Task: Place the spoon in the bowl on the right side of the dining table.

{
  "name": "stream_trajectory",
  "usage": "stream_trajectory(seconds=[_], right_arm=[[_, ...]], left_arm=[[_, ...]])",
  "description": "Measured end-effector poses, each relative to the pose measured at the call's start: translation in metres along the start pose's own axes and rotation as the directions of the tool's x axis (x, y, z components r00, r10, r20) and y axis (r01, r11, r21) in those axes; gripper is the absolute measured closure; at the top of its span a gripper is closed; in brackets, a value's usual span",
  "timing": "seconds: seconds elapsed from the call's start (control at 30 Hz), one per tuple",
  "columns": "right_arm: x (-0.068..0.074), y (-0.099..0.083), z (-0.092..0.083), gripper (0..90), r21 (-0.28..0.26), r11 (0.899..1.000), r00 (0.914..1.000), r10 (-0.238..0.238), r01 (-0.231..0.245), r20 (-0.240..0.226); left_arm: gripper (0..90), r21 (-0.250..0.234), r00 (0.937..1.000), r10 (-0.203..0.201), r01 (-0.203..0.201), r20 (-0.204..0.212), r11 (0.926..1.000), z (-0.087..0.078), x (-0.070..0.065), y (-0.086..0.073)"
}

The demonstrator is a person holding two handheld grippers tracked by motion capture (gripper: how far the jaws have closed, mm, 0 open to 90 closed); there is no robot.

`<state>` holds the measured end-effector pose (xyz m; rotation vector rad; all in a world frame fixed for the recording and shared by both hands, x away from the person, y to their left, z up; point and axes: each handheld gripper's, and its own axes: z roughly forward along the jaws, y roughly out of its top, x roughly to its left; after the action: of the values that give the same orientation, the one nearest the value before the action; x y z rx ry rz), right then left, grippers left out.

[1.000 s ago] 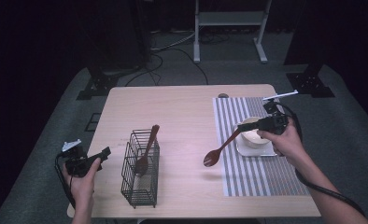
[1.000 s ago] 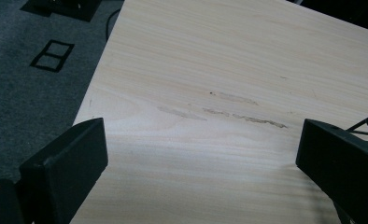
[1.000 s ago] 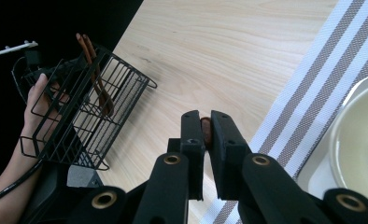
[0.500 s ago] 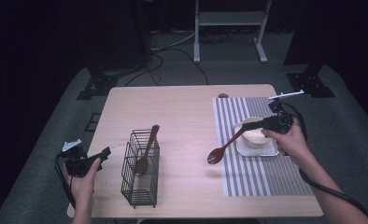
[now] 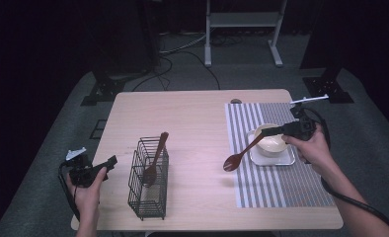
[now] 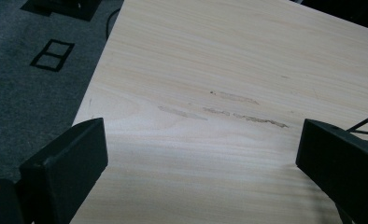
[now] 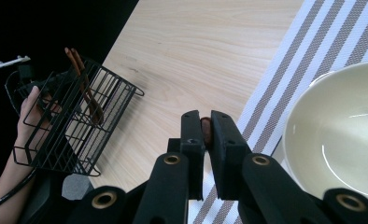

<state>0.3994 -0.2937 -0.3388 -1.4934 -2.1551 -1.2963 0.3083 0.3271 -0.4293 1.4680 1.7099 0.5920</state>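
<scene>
The right gripper [image 5: 281, 130] is hovering over the right side of the table, its jaws pressing together on the handle end of a wooden spoon [image 5: 243, 151]. The spoon is slanting down and toward the person's left, its bowl hanging just above the table beside the left edge of a striped mat [image 5: 276, 182]. The left gripper [image 5: 106, 164] is waiting off the table's near left corner with its jaws standing wide apart and nothing between them.

Going from largest to smallest: a pale wooden table [image 5: 192, 113] is sitting on grey carpet in a dark room, with a metal stand and cables lying beyond it. The striped mat is covering the right side. A black wire basket [image 5: 147, 183] is standing near the front left, holding a second wooden spoon [image 5: 154, 160] that is leaning upright inside it. A cream bowl [image 5: 271, 139] is resting on a small square plate [image 5: 286, 159] on the mat.

The held spoon is likely light, stiff and not slippery. Gripping it at the far handle end is leaving the bowl end free to swing, so a hold nearer the middle would probably steady it.
</scene>
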Motion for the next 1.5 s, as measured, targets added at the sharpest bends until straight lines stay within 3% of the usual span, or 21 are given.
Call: stream_trajectory(seconds=[1.5], right_arm=[[-0.032,-0.004,-0.039,83.7,-0.089,0.994,0.9957,0.074,-0.068,0.057]], left_arm=[[1.2,0.0,1.0,0.002,-0.002,-0.001,1.0,0.001,-0.001,0.0]])
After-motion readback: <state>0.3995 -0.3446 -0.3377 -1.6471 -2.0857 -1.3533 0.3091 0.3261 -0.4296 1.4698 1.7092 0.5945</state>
